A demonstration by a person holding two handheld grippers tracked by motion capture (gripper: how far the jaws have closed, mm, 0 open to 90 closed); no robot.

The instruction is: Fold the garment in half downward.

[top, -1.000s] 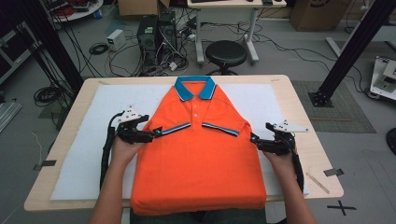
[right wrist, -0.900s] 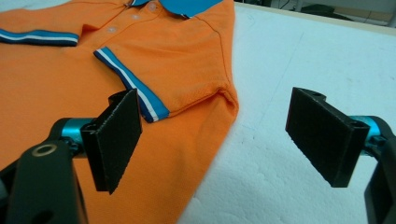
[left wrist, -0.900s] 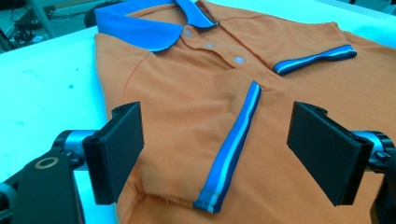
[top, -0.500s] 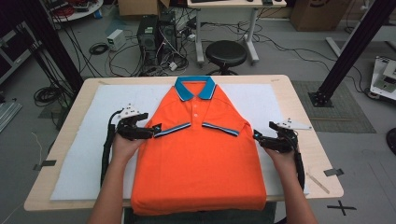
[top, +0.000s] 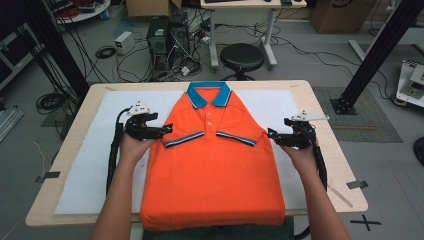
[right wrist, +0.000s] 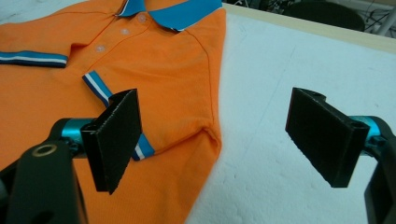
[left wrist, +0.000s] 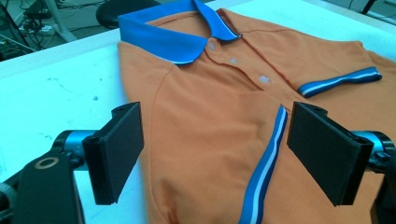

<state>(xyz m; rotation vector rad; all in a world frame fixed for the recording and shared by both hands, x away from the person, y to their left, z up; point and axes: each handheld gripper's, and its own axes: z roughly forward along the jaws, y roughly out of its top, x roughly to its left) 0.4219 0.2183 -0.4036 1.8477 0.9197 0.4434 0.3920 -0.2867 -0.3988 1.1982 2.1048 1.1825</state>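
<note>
At the left of the high view, our left tongs (top: 167,130) sit at the edge of the orange polo shirt (top: 212,175), right at the fold where the sleeve has been turned in over the chest. A second ago they were in much the same spot, so this side has hardly moved. In the left gripper view the jaws stand spread wide with nothing between them, the shirt's shoulder and the striped sleeve cuff (left wrist: 266,163) lying flat beyond them.

The shirt lies face up in the middle of the frame on the white mat (top: 95,165) that covers the counter (top: 327,165), blue collar (top: 209,94) toward the top, hem hanging over the near edge at the bottom. Both sleeves are folded inward, their striped cuffs meeting near the button placket.

At the right, our right tongs (top: 271,135) have drawn back outward since a second ago (then they were touching the shirt's side) and now sit just off the fabric over the mat. Their jaws are spread too, one over the folded sleeve's edge, the other over bare mat in the right gripper view, and nothing is pinched.

We judge that the sleeve folds are done and let go. The next fold, likely along the body's sides or bottom, calls for a fresh grip.
</note>
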